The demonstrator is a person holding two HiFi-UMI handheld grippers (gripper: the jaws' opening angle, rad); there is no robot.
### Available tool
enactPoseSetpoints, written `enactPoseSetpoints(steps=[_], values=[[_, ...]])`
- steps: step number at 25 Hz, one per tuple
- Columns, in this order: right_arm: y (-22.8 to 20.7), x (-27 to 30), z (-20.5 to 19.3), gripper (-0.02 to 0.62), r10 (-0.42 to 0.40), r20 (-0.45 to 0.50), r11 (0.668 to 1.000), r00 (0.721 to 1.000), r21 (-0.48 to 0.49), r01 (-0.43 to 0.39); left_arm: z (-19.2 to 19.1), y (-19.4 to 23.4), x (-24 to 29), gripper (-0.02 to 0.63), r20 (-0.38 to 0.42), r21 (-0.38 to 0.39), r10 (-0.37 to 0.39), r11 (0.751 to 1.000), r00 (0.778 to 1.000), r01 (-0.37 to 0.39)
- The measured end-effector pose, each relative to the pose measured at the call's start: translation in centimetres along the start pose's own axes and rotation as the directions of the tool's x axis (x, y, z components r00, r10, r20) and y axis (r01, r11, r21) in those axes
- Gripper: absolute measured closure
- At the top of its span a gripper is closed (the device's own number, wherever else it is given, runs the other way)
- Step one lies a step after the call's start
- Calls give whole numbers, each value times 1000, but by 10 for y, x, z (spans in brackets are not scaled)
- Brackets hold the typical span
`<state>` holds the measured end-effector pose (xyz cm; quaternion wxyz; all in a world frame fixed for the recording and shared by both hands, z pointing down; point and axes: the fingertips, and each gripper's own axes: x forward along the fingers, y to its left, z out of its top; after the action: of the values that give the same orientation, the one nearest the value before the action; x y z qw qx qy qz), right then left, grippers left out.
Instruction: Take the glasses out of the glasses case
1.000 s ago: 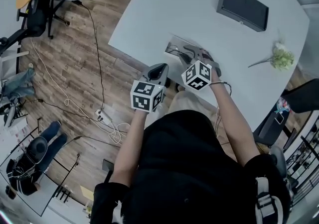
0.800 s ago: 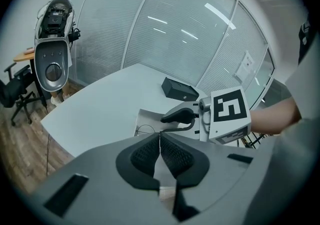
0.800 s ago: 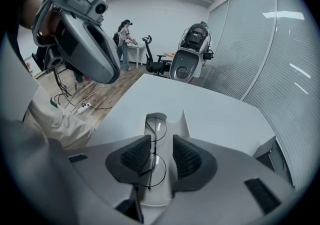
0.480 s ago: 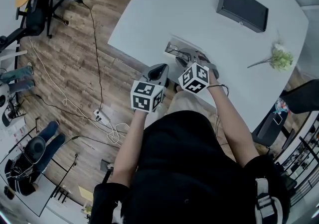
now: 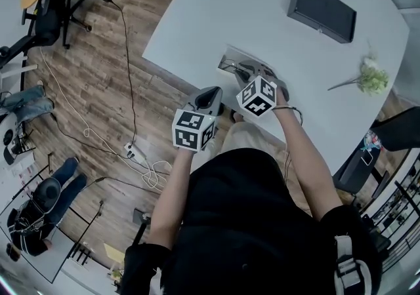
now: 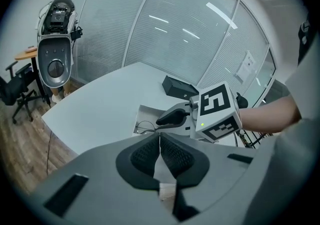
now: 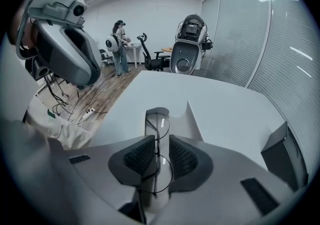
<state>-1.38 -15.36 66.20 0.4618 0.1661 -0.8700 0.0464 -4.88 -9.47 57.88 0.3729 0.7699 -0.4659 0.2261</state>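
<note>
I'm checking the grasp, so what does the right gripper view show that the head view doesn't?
Right gripper view only: the right gripper with its jaws closing and the glasses between them, not yet pinched. Head view only: a flower sprig on the white table. Both: that table, the open glasses case and the dark box.

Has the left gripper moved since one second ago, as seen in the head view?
No. The grey left gripper with its black-and-white marker cube keeps its place against the near edge of the white table.
</note>
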Motion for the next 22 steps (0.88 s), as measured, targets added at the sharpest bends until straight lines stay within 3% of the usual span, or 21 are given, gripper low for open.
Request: enactPoseSetpoints(steps=[6, 10, 22], values=[[1, 8, -5, 517, 49, -11, 998, 999, 30, -49, -6, 0, -1, 581, -2, -8, 5, 1000, 1000, -5], [3, 10, -7, 552, 63, -21, 998, 998, -3, -63, -8, -3, 1, 581, 1, -17, 5, 1000, 1000, -5], [-3, 0, -8, 568, -19, -19, 999, 1000, -45, 18, -8, -9, -9, 581, 17, -3, 10, 1000, 1000, -10]])
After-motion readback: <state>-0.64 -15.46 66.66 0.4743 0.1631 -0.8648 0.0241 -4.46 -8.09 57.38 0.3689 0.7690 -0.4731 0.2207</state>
